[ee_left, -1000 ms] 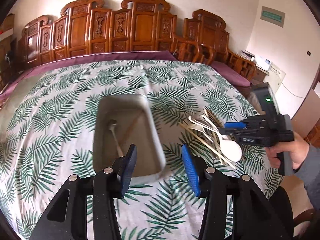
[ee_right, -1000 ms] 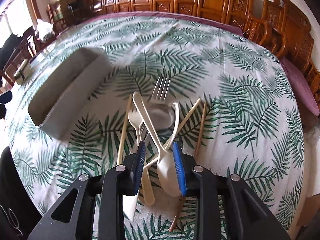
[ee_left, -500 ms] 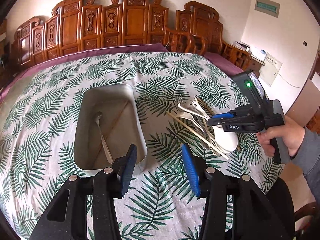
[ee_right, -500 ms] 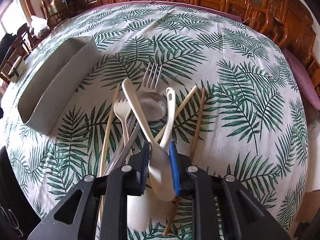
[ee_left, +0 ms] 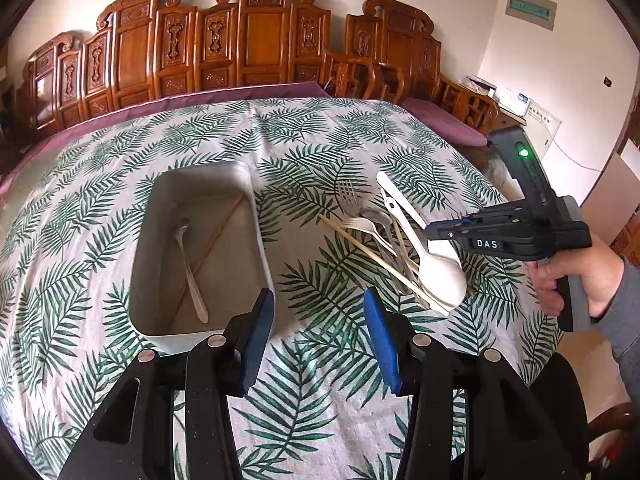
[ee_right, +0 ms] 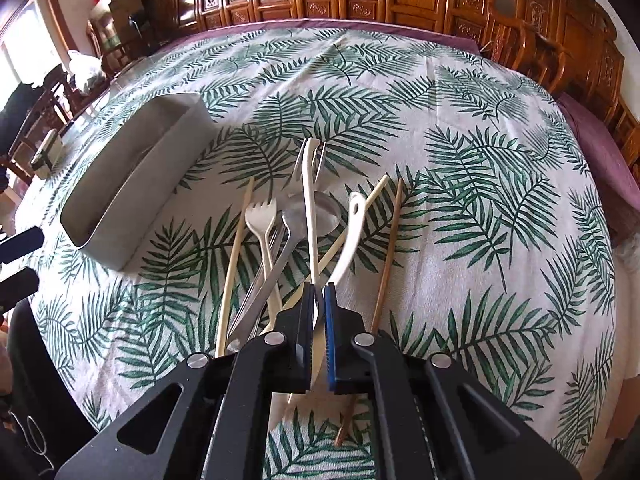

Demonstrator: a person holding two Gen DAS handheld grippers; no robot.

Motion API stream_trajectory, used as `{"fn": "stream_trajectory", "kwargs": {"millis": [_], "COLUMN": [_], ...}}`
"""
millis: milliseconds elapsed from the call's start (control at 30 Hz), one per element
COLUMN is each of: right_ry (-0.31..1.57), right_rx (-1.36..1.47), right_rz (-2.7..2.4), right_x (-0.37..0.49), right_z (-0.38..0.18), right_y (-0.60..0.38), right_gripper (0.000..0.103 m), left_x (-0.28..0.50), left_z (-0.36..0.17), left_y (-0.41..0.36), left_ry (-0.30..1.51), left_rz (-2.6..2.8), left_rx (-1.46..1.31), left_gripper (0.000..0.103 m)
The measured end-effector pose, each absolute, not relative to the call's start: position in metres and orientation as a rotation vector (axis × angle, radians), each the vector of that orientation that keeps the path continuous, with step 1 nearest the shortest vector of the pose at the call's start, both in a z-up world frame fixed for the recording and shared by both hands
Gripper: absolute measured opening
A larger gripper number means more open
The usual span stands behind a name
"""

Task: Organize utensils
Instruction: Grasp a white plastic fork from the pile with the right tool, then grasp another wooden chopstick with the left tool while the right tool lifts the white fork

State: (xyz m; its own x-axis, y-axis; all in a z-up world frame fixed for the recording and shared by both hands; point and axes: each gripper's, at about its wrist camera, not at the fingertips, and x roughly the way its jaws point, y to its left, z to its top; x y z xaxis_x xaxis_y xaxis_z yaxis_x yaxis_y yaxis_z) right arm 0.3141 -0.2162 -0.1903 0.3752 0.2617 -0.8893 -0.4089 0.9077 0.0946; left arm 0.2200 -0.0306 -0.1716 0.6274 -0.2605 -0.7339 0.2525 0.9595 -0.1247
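Note:
My right gripper (ee_right: 318,300) is shut on a cream plastic spoon (ee_right: 309,200), gripping near the bowl end with the handle pointing away; the left wrist view shows the gripper (ee_left: 434,235) and the spoon (ee_left: 438,270) lifted above the pile. The pile holds a cream fork (ee_right: 262,216), a metal spoon (ee_right: 320,214), a metal fork (ee_left: 347,194), another cream utensil (ee_right: 352,224) and chopsticks (ee_right: 390,240). A grey tray (ee_left: 256,216) holds a metal spoon (ee_left: 190,264) and a chopstick (ee_left: 212,248). My left gripper (ee_left: 318,336) is open and empty near the tray's front right corner.
The round table has a palm-leaf cloth (ee_left: 320,380). Carved wooden chairs (ee_left: 248,40) ring the far side. The tray also shows at the left of the right wrist view (ee_right: 132,184). The table edge drops off close behind the right gripper.
My right gripper closed on the cream spoon and lifted it off the pile. My left gripper drew back a little from the tray and stayed open.

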Motion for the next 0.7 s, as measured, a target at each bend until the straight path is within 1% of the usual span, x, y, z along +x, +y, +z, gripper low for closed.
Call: {"fn": "stream_trajectory", "kwargs": {"millis": [433, 700], "right_ry": [1.007, 1.001], "right_rx": [-0.037, -0.016], "right_rz": [0.384, 0.36], "right_x": [0.283, 0.26], "right_z": [-0.157, -0.162], "right_y": [-0.263, -0.286], "right_gripper": [0.006, 0.006], "left_x": [0.235, 0.259], "left_z": [-0.182, -0.199], "left_y": [-0.066, -0.097], "left_ry": [0.876, 0.928], "left_rz": [-0.332, -0.345], "left_rx": [0.012, 0.001], "left_gripper": [0.044, 0.044]}}
